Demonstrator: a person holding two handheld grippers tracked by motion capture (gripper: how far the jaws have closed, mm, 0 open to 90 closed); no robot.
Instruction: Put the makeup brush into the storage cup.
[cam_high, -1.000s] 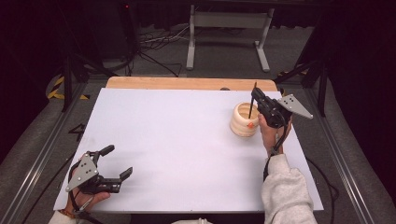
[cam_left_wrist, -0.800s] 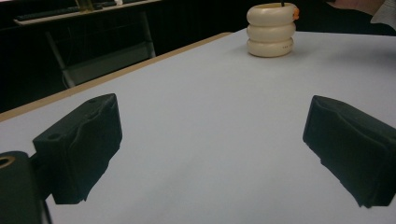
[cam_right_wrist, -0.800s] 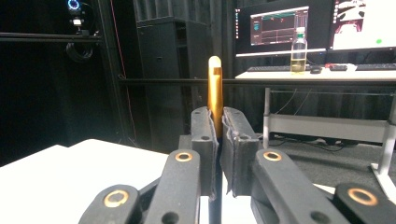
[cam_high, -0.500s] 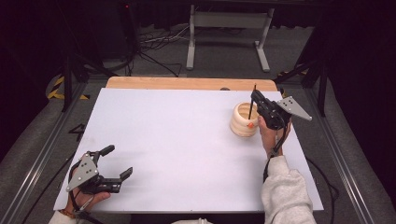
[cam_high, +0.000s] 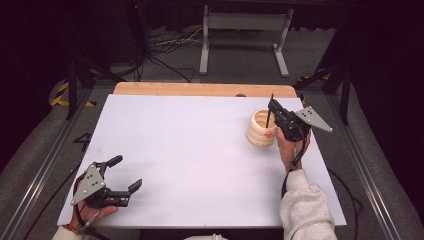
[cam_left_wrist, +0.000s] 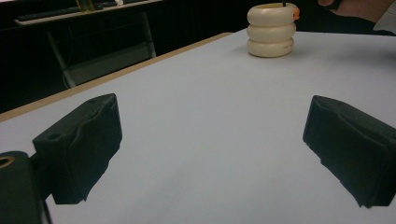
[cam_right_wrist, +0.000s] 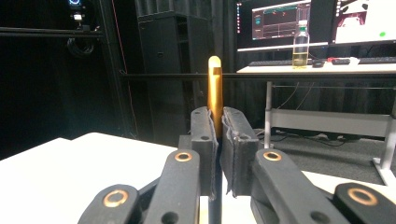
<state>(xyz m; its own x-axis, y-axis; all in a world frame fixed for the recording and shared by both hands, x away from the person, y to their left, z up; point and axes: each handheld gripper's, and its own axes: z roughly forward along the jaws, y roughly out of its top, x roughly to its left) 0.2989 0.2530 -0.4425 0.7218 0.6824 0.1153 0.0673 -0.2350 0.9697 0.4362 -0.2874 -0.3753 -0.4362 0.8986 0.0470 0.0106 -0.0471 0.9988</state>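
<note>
A cream ribbed holder (cam_high: 261, 129) made of three stacked rings stands at the far right of the white table; the left gripper view shows it far off as the holder (cam_left_wrist: 272, 29), with a small orange bit on its rim. My right gripper (cam_high: 273, 107) hangs just right of and above it, shut on a thin pen (cam_high: 269, 114). The pen's gold upper end (cam_right_wrist: 215, 88) sticks up between the pads, and its lower end dips into the holder's mouth. My left gripper (cam_high: 127, 173) rests at the near left corner, open with nothing in it; its own view shows its jaws wide apart (cam_left_wrist: 210, 144) over bare table.
The white sheet (cam_high: 190, 150) covers the wooden table, whose far edge (cam_high: 200, 89) shows beyond it. A metal stand and cables lie on the floor behind. A desk with monitors and a bottle (cam_right_wrist: 301, 44) stands across the room.
</note>
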